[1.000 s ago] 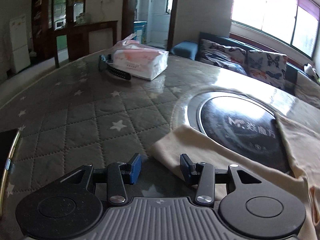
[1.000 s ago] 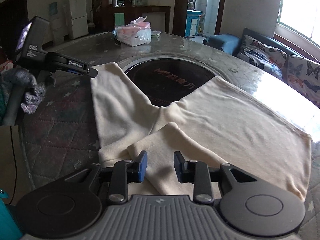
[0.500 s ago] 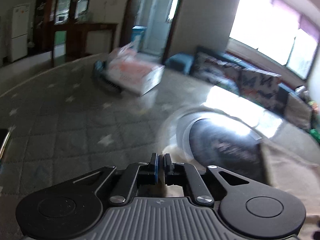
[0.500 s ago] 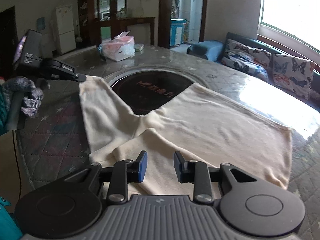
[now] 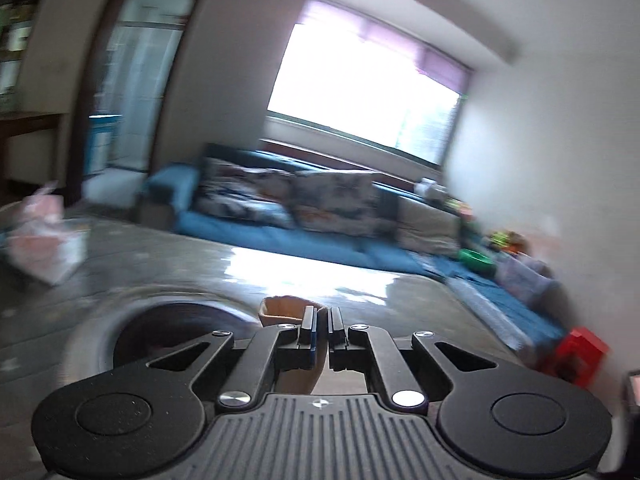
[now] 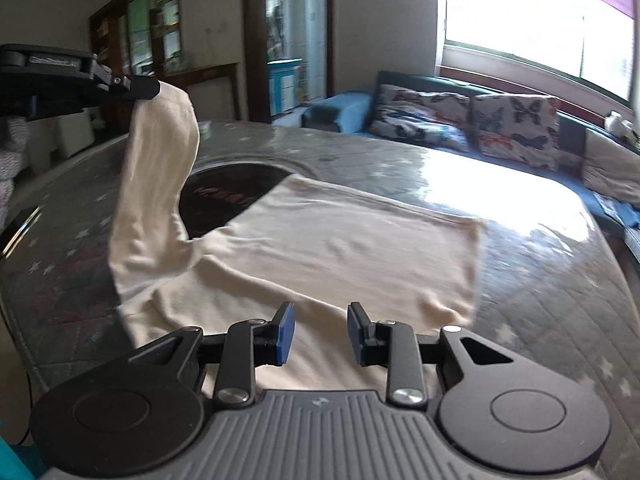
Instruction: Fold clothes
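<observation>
— left wrist view first: left gripper (image 5: 322, 322) pinched tight on a cream garment (image 5: 280, 307), a small curl of cloth poking up past the left pad, more of it hanging under the fingers. blurred all over. dark round inset (image 5: 168, 332) of the table (image 5: 200, 256) below, pink tissue pack (image 5: 44, 248) far left, blue sofa (image 5: 280, 228) under a bright window (image 5: 360, 92).

— much of the cloth visible from there?

— barely, only that scrap at the fingertips.

— right wrist view, then?

— far more. cream garment (image 6: 340, 248) spread flat across the table (image 6: 540, 280), pale and softly wrinkled, one long sleeve lifted in an arch off the surface, its end clamped in the left gripper (image 6: 154, 90) at upper left. part of the dark round inset (image 6: 224, 196) covered by the cloth. right gripper (image 6: 321, 334) low over the near edge of the garment, blue pads parted wide, gripping nothing. butterfly cushions (image 6: 472, 120) sharp on the sofa, smeared in the other view.

— tissue pack here too?

— not seen from this side.
</observation>
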Action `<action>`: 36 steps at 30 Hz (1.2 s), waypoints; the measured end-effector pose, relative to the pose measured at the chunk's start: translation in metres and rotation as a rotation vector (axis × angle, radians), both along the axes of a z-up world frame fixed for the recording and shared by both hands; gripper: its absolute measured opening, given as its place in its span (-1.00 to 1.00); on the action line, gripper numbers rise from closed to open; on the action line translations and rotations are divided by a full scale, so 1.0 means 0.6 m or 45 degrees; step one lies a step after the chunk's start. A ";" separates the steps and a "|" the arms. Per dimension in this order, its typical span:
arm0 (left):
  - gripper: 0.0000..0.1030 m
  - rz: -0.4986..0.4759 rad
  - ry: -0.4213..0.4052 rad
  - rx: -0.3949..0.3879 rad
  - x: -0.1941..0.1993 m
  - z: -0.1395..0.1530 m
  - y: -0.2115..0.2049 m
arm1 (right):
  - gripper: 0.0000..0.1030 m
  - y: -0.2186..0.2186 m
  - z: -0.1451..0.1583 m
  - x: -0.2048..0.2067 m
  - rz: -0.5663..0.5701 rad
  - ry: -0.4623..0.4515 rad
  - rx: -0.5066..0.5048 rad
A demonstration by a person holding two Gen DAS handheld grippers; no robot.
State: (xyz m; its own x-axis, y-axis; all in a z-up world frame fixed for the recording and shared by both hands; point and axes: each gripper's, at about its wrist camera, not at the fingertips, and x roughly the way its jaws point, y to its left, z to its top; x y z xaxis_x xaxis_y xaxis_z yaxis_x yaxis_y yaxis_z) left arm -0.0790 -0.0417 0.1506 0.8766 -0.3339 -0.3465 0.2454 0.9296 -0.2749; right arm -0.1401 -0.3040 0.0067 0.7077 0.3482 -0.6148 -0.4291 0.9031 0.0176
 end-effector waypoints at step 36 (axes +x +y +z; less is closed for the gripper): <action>-0.45 -0.251 0.321 0.172 0.028 -0.159 -0.050 | -0.46 -0.067 -0.033 0.026 -0.193 0.089 0.086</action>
State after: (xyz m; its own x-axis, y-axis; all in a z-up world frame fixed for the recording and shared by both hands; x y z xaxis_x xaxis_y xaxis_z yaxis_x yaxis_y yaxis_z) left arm -0.0620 -0.0717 0.0551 0.6811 -0.4244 -0.5966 0.3639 0.9033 -0.2272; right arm -0.1246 -0.3445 -0.0130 0.7114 0.2832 -0.6432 -0.2840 0.9530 0.1056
